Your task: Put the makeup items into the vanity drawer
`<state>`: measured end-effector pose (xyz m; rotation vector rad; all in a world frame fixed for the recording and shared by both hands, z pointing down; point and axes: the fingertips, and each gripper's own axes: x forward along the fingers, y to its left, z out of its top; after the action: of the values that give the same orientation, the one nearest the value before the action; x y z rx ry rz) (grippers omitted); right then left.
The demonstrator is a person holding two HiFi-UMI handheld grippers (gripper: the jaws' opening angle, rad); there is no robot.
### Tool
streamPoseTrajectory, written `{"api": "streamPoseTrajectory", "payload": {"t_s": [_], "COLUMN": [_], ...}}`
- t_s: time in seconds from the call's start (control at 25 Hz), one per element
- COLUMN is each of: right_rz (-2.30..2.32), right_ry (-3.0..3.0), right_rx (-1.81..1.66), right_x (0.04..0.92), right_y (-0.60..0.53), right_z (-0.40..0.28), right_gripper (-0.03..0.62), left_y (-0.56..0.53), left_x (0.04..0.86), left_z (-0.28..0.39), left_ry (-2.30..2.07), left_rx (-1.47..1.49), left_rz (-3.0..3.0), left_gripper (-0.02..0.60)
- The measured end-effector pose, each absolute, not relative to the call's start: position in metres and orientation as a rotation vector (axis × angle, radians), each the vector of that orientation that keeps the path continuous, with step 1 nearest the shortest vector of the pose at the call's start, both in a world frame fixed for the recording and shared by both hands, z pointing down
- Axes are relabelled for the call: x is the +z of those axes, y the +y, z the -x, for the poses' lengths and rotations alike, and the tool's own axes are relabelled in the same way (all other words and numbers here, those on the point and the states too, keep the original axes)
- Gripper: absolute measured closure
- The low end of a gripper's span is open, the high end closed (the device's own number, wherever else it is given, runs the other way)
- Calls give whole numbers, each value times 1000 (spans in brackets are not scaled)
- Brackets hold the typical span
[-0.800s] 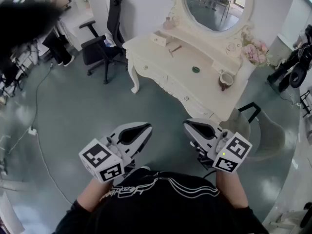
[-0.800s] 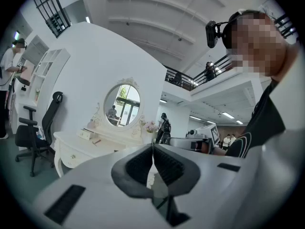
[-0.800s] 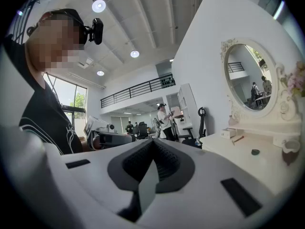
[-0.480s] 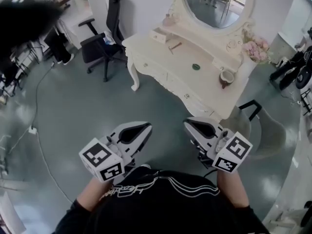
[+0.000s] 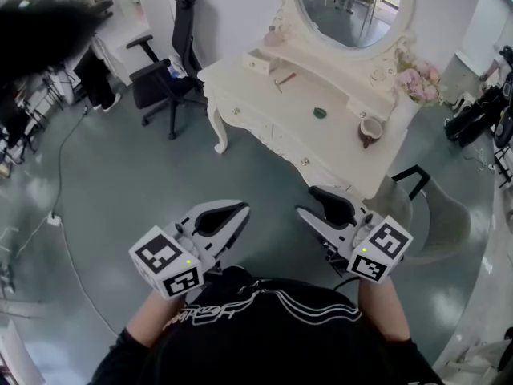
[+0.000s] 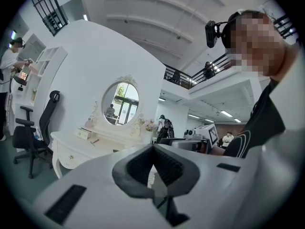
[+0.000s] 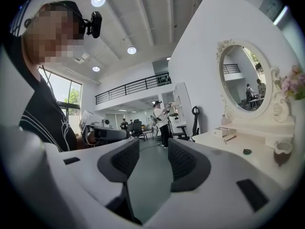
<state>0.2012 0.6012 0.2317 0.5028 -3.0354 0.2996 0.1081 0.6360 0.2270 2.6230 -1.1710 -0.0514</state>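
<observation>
Left gripper (image 6: 152, 149) and right gripper (image 7: 153, 147) are the only two tools in play, one in each of the person's hands, both held low against the chest and well apart from the vanity (image 5: 309, 95). The left one has its two jaws brought together at the tips with nothing caught between them. The right one has its two jaws standing apart, and only the grey floor (image 5: 144, 183) shows through the gap, so neither holds anything.

Across the floor stands the single cream vanity, with one oval mirror (image 5: 353, 6) rising behind its top. On that top I count two loose makeup pieces: one slim stick (image 5: 283, 79) lying towards the left end, and one small green round piece (image 5: 321, 112) near the middle, the two well apart. One little drawer (image 5: 258, 61) sits pulled open on the raised back ledge, just beside the stick. Towards the right end stands one cup (image 5: 370, 131), upright, and behind it one bunch of pink flowers (image 5: 418, 83).

Two seats are around: one black office chair (image 5: 164, 79) off the vanity's left end, and one clear chair (image 5: 437, 215) near its right front corner.
</observation>
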Motion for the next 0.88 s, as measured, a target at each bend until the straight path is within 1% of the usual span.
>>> {"api": "streamPoseTrajectory", "payload": {"t_s": [0.12, 0.28, 0.6, 0.88], "right_rz": [-515, -533, -622, -751], "right_ry": [-3024, -2999, -2928, -2831], "right_rx": [314, 342, 388, 421], "right_x": [236, 246, 275, 293], "right_y": [590, 566, 496, 413], "right_z": [-199, -193, -156, -114], "right_gripper": [390, 362, 315, 310], "left_y": [626, 605, 532, 438], "left_x": [231, 239, 263, 276], "left_z": [-103, -92, -48, 3], "left_ry": [-1169, -1161, -1107, -992], "left_rx": [-49, -71, -58, -29], "left_rz": [-2603, -2564, -2526, -2497], "left_gripper": [560, 560, 560, 560]}}
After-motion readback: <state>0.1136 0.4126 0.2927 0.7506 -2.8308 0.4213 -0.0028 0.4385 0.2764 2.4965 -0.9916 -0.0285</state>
